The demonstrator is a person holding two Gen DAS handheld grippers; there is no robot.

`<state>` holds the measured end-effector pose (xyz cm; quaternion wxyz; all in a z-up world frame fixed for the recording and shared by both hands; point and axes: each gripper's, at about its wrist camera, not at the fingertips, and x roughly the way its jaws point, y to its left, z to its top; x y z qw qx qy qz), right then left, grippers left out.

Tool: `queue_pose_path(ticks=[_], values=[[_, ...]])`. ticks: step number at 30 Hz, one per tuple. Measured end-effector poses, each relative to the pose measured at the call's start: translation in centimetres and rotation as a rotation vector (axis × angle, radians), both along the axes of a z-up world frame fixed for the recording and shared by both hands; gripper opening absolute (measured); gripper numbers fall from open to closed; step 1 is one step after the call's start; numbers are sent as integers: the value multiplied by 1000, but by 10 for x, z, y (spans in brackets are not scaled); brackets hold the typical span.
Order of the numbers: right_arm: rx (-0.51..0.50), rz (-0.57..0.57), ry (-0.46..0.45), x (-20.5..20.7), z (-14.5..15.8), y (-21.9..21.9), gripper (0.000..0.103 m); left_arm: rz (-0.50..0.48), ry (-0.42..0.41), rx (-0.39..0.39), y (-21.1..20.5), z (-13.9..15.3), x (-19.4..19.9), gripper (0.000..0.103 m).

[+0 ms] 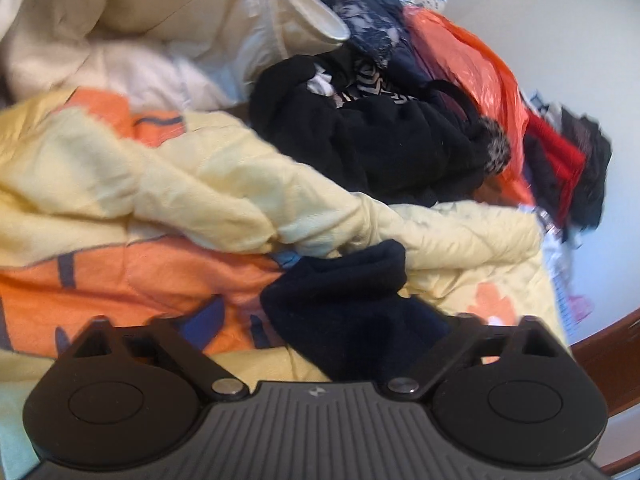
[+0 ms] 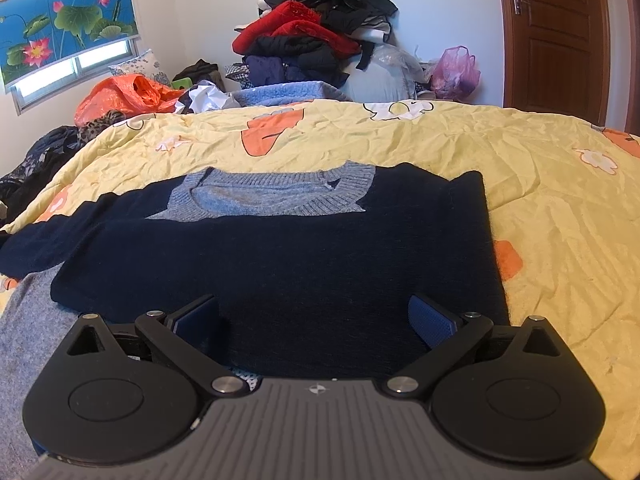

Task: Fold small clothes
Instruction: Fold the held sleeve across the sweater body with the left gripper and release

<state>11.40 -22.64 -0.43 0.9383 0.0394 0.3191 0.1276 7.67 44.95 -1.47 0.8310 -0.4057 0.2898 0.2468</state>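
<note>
Right wrist view: a bed carries a yellow quilt [image 2: 420, 148] printed with orange carrots and white flowers, creased across its whole surface. White walls enclose the room. A brown wooden door [image 2: 556, 36] stands at 2 o'clock, and a window under a lotus-print blind [image 2: 68, 12] at 10 o'clock. A tall heap of clothes [image 2: 316, 32] in red, black and dark blue rises at 12 o'clock behind the bed.

Containers: an orange plastic bag [image 2: 120, 96] lies at 10 o'clock on the far edge of the bed, its mouth open; contents cannot be identified. A pink plastic bag [image 2: 458, 70] sits at 1 o'clock near the door, knotted and bulging.

The navy sweater [image 2: 280, 248] lies flat at centre on the quilt, with a grey-blue ribbed collar toward 12 o'clock. One sleeve extends toward 9 o'clock. The right claw [image 2: 316, 320] is released, its blue pads spread apart over the sweater's lower body.

Left wrist view: the navy sleeve end [image 1: 340, 292] is bunched at 6 o'clock on the rumpled quilt. It lies between the arms of the left claw [image 1: 320, 344]; the fingertips are hidden, so whether they pinch the fabric cannot be told.
</note>
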Motion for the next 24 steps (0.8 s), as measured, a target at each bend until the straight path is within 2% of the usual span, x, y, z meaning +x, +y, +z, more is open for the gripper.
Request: queue_pose_path(ticks=[1, 2, 4, 6, 11, 15, 17, 20, 22, 24], values=[[2, 0, 0, 0, 0, 0, 102, -9, 28, 16, -1, 0, 5, 34], [3, 0, 0, 0, 0, 0, 102, -20, 41, 10, -1, -2, 9, 17], [9, 0, 0, 0, 0, -1, 102, -23, 46, 20, -3, 0, 12, 15], [14, -1, -1, 0, 0, -1, 102, -15, 34, 67, -8, 9, 9, 11], [18, -1, -1, 0, 0, -2, 102, -9, -12, 191, -30, 44, 5, 9], [25, -2, -3, -1, 1, -3, 102, -68, -115, 309, -80, 85, 4, 9], [31, -2, -4, -1, 1, -4, 102, -146, -174, 357, -127, 102, 8, 9], [43, -5, -6, -2, 1, -5, 101, -352, -262, 407, -220, 112, 14, 9], [51, -8, -7, -3, 2, -6, 101, -512, -298, 414, -284, 106, 15, 9], [59, -10, -8, -4, 2, -7, 101, -646, -305, 371, -334, 90, 18, 9]])
